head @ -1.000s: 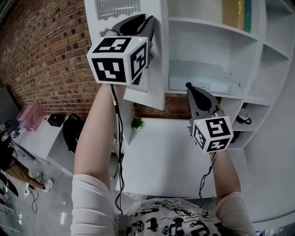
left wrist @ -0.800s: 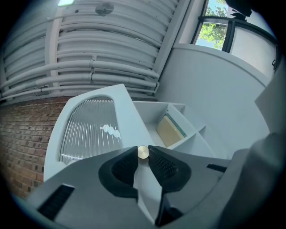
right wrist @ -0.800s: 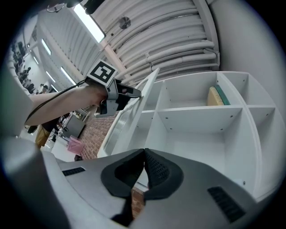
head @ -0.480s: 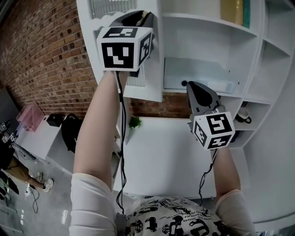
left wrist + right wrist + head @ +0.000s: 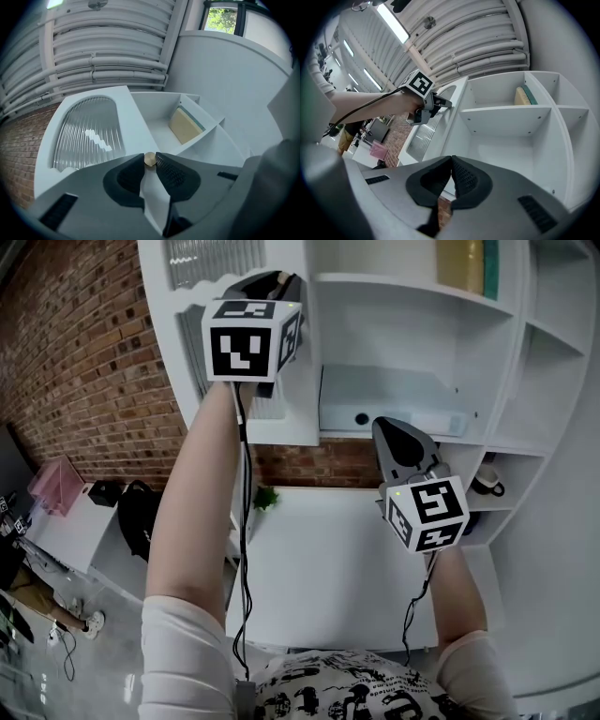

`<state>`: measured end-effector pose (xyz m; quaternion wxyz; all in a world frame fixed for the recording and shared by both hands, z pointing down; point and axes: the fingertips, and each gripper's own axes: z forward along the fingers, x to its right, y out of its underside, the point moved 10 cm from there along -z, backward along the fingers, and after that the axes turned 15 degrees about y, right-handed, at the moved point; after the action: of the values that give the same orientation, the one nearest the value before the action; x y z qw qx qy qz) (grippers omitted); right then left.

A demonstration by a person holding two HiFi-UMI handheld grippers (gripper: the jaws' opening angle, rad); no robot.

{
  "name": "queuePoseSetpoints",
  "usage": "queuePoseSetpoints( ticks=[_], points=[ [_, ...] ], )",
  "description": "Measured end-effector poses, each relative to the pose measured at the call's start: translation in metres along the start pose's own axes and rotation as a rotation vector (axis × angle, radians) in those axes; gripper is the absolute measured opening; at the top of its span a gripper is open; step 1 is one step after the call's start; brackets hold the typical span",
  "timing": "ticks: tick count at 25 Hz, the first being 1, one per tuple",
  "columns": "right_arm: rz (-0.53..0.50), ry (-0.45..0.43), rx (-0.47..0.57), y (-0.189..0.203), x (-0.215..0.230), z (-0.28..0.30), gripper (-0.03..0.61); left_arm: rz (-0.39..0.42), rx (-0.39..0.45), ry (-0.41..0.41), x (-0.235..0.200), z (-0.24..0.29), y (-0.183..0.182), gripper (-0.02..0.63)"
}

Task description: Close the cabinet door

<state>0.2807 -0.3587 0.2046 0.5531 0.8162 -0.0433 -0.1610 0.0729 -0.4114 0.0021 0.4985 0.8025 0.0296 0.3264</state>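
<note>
**Left gripper pinches door knob; door stands ajar**

In the head view the cabinet door is cut off by the top edge of the frame at 11 o'clock, so its upper part cannot be seen. There the marker cube covers most of the left gripper, and the knob cannot be made out. The left gripper view settles it. The left gripper has its jaws drawn in on a small brass knob at the door's edge. The door's ribbed glass panel lies at 9 o'clock. The door stands swung out from the white cabinet, whose shelves are open to view. A yellow block leans in an upper compartment at 1 o'clock, its top cut off in the head view. A mug sits on a lower shelf at 3 o'clock, partly hidden by the shelf wall.

The left arm reaches up, fully stretched, to the door. The right arm is bent and lower, holding the right gripper just in front of the cabinet's lower compartment, apart from the door. Its jaws are pressed together with nothing between them.
</note>
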Motion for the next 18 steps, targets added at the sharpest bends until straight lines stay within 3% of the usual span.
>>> queuePoseSetpoints(
  ticks=[18],
  points=[
    [0.002,0.011,-0.031,0.005,0.006,0.012,0.015,0.012,-0.002,-0.016,-0.006,0.02,0.013,0.092]
  ],
)
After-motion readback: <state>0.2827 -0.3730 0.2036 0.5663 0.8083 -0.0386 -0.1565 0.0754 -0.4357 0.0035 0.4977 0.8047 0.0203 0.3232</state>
